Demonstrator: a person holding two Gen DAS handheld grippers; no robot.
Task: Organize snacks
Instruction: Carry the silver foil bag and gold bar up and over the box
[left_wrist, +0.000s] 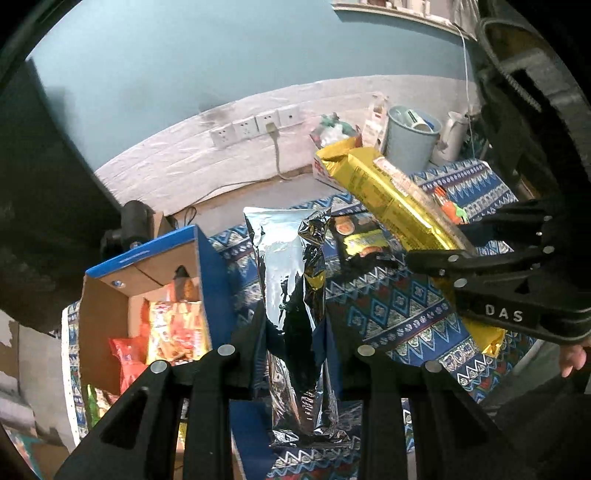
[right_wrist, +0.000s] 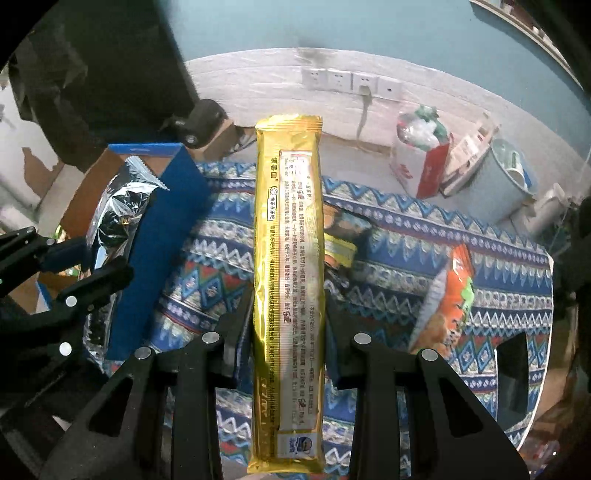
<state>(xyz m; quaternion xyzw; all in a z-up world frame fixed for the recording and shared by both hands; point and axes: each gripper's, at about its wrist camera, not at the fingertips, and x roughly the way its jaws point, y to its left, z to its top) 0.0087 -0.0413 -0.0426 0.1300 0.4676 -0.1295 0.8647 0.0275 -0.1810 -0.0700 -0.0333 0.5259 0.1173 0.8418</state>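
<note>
While clamped upright in closed jaws, crinkled silver foil pouch (left_wrist: 295, 306) left, long gold packet (right_wrist: 290, 295) right.

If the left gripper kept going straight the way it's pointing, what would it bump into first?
Probably the patterned tablecloth just right of the cardboard box. The left gripper tilts steeply down with its silver packet leading, so the packet would touch first; depth is uncertain.

Patterned blue cloth-covered table (right_wrist: 406, 236), open cardboard box (left_wrist: 207, 258) at its edge, orange snack bag (right_wrist: 448, 295), dark yellow-labelled packets (left_wrist: 364, 236)
</note>
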